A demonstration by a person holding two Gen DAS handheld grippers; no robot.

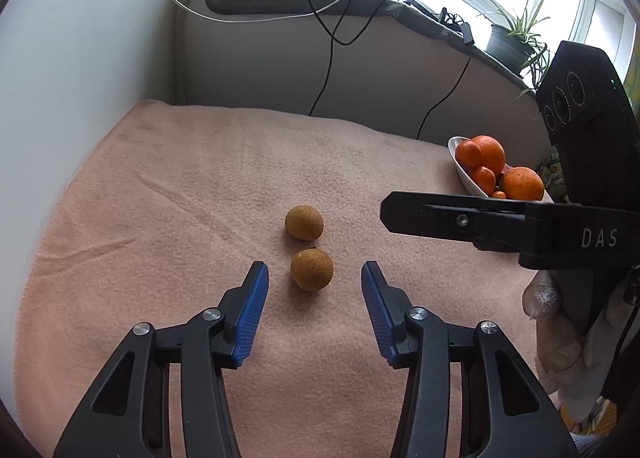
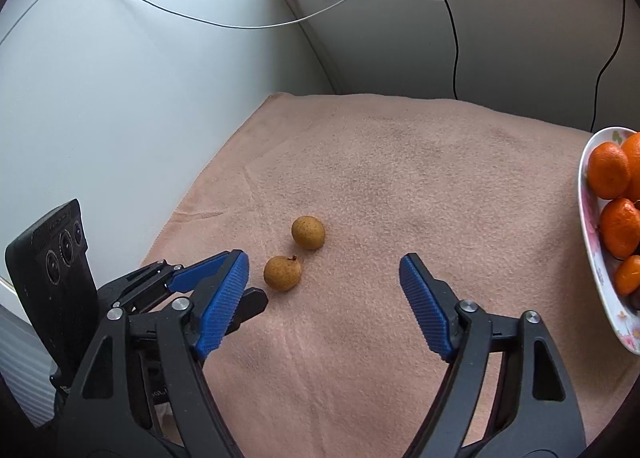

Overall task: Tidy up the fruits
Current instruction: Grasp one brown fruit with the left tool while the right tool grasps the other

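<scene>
- Left gripper points down at the table, its 2 blue pads standing apart on either side of the nearer brown fruit without touching it; nothing is gripped.
- Right gripper also stands agape, wider than the left one, with only bare cloth between its blue fingertips; it holds nothing.
- From the left wrist view, the right gripper's black finger reaches in from the right edge, above the cloth and in front of the dish, with a gloved hand behind it.
- From the right wrist view, the left gripper sits low at the left, its tips just beside the nearer brown fruit.
- 2 small, round, speckled brown fruits lie on the pink towel; the farther brown fruit sits just beyond the nearer one, close by it, though I cannot tell whether they touch.
- To the right, a white dish with a floral pattern rests on the towel, well apart from the 2 brown fruits.
- Several oranges of differing sizes are heaped in that dish.
- Black and white cables hang down the wall behind the table.
- On the sill above stands a potted plant by the window.
</scene>
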